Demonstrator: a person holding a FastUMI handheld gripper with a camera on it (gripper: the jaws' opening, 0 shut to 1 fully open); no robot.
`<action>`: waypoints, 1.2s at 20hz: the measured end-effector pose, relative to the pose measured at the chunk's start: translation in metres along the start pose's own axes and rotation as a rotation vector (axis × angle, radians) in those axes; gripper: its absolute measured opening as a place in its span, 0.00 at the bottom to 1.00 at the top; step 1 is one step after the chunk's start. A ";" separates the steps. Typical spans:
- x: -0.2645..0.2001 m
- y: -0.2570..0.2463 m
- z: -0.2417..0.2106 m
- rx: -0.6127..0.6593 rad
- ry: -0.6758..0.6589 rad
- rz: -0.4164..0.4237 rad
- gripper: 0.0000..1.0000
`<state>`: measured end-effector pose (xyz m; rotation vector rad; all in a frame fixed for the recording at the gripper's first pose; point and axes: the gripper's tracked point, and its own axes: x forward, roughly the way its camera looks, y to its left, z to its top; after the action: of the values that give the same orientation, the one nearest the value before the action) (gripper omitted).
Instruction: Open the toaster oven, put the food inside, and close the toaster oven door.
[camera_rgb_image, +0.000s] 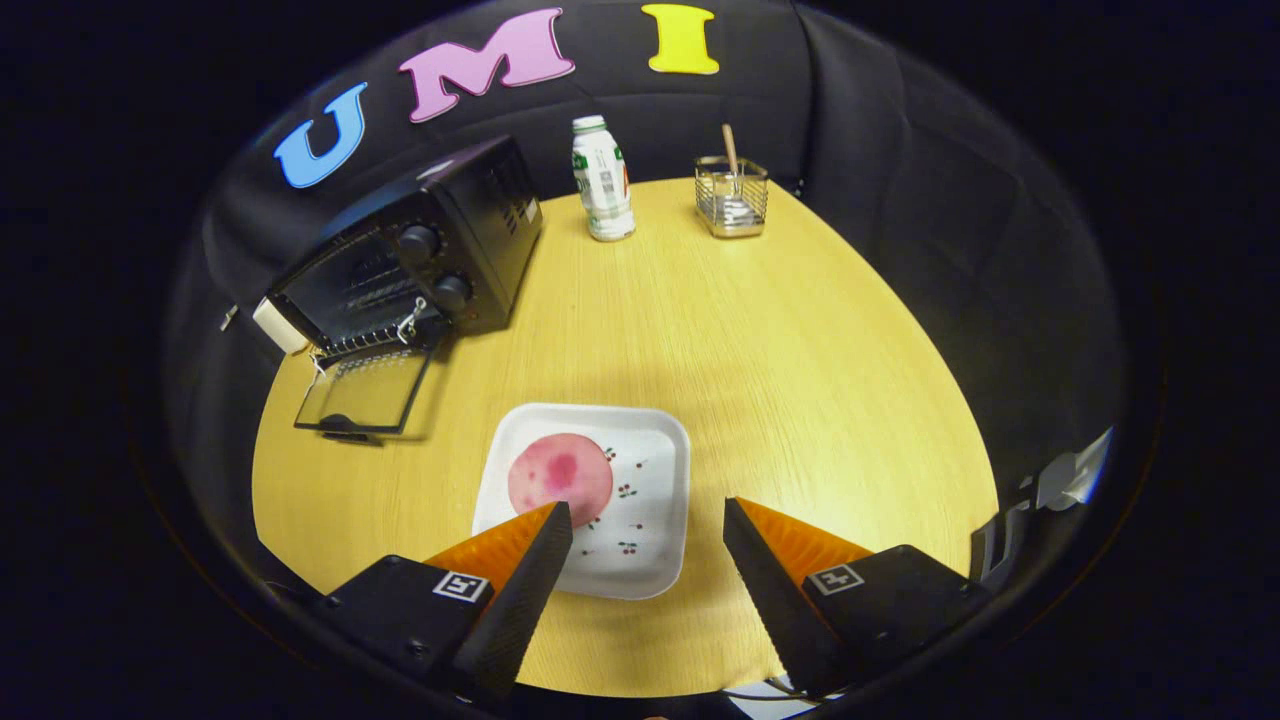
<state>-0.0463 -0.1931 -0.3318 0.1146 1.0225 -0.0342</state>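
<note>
With jaws wide, plate (655, 560) edge between.

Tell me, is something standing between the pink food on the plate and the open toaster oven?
Nothing visible. The pink food lies on the white plate just ahead of the open gripper. Only bare table separates it from the toaster oven, whose door is folded down.

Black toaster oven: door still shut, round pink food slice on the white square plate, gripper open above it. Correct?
Not quite. The gripper view shows the black toaster oven with its glass door already open, folded down flat onto the yellow wooden table. The rest holds: the round pink food slice lies on the white square plate, and the gripper is open above the plate, holding nothing.
</note>
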 end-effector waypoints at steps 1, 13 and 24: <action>0.006 -0.006 -0.004 -0.007 0.027 -0.003 0.99; 0.040 -0.019 -0.032 0.018 0.243 -0.066 0.74; 0.046 -0.007 -0.040 0.001 0.349 0.020 0.12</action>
<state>-0.0563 -0.1943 -0.3923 0.1347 1.3697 0.0044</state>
